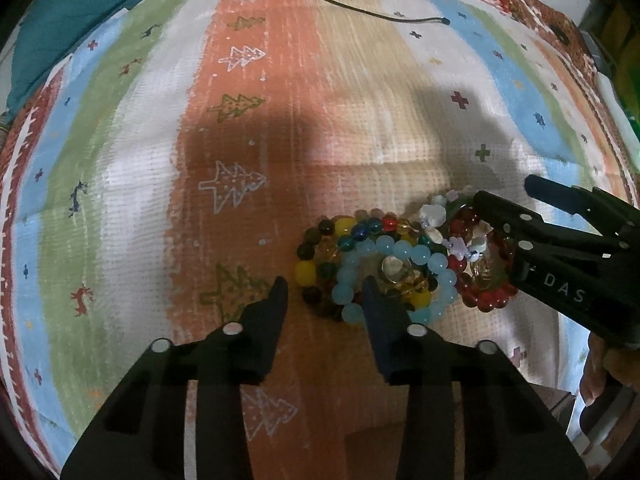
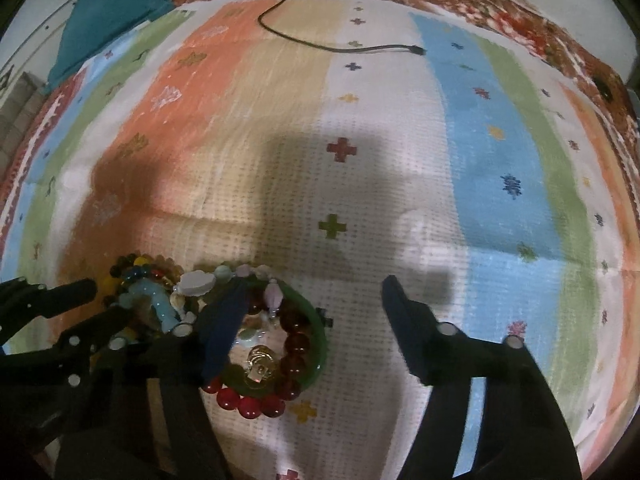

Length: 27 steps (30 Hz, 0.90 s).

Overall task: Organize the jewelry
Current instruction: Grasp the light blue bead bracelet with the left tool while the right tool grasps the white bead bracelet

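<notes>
Left gripper (image 1: 324,288) spread wide, fingers (image 1: 276,300) parted and grasping nothing, tips lowered at the near edge of a heap of bracelets. Right-hand finger tip touching or just over the pale blue bead bracelet (image 1: 394,252), left-hand finger tip resting over bare cloth just beside the heap.

Right gripper (image 2: 316,292) likewise released, fingers (image 2: 404,320) far apart; one finger lying across the heap, over the green bangle (image 2: 318,332), the other out over bare cloth, well clear of any jewelry. Nothing clamped between them.

Heap itself all tangled together in one spot: multicolour bead bracelet (image 1: 332,232) with yellow, dark and blue beads at the left, pale blue bead bracelet overlapping it, white shell and lilac charm bracelet (image 1: 436,220) draped over the top, red bead bracelet (image 2: 256,400) at the right with a gold charm (image 2: 260,364) lying inside its ring. Green bangle encircling part of the red beads, touching them.

No box, tray or dish in view; everything lying loose on the striped blanket (image 1: 280,80), orange, beige, white, blue and green bands printed with little trees and crosses. Bed or table underneath, cannot tell which.

Farther off, black cable (image 1: 360,12) trailing across the far end of the blanket, teal cloth (image 1: 72,16) bunched at the far left corner
</notes>
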Each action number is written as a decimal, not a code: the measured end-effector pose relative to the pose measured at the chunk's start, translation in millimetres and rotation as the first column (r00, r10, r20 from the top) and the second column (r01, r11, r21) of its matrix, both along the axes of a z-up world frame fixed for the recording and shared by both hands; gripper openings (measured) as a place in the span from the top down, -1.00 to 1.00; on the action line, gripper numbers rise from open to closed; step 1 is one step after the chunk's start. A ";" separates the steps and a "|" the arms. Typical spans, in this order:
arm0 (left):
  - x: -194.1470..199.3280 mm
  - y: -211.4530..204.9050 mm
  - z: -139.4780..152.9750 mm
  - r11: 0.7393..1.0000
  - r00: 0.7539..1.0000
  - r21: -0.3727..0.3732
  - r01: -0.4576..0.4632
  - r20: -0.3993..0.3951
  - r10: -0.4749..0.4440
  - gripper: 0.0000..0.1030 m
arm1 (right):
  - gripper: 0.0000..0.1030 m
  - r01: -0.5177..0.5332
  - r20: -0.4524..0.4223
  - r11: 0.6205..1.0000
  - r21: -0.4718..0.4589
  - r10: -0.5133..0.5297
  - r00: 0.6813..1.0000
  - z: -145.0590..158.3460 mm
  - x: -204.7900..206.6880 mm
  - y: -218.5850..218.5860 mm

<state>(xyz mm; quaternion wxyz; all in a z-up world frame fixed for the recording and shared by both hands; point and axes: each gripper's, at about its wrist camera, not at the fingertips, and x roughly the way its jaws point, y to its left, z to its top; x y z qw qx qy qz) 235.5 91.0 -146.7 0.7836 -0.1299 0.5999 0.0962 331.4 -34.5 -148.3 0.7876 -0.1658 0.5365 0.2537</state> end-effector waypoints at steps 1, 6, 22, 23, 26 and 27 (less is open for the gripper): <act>1.0 -0.6 -0.8 1.000 1.000 -0.003 0.005 -0.001 -0.005 0.34 | -0.07 -0.006 -0.004 1.000 0.001 0.006 1.000 -1.0 -0.1 1.0; 4.1 -5.1 -3.3 1.000 1.000 0.015 0.015 -0.003 -0.015 0.47 | 0.29 -0.045 -0.004 0.999 -0.008 0.045 0.999 -3.4 -4.3 6.5; 6.1 -10.1 -2.0 0.997 0.999 0.073 0.024 -0.026 -0.022 0.79 | 0.79 -0.079 -0.007 0.997 -0.004 0.079 0.997 0.9 -9.6 6.4; 5.9 -9.5 -0.7 0.997 1.000 0.072 0.022 -0.023 -0.020 0.79 | 0.79 -0.079 -0.007 0.997 -0.004 0.079 0.997 0.7 -9.7 6.6; 5.4 -7.8 4.6 0.997 1.000 0.071 0.018 -0.013 -0.017 0.79 | 0.79 -0.079 -0.007 0.997 -0.004 0.079 0.997 0.7 -10.3 6.0; 3.3 -7.8 6.6 0.997 1.000 0.071 0.018 -0.010 -0.017 0.79 | 0.79 -0.080 -0.005 0.997 -0.003 0.080 0.997 1.5 -11.2 6.0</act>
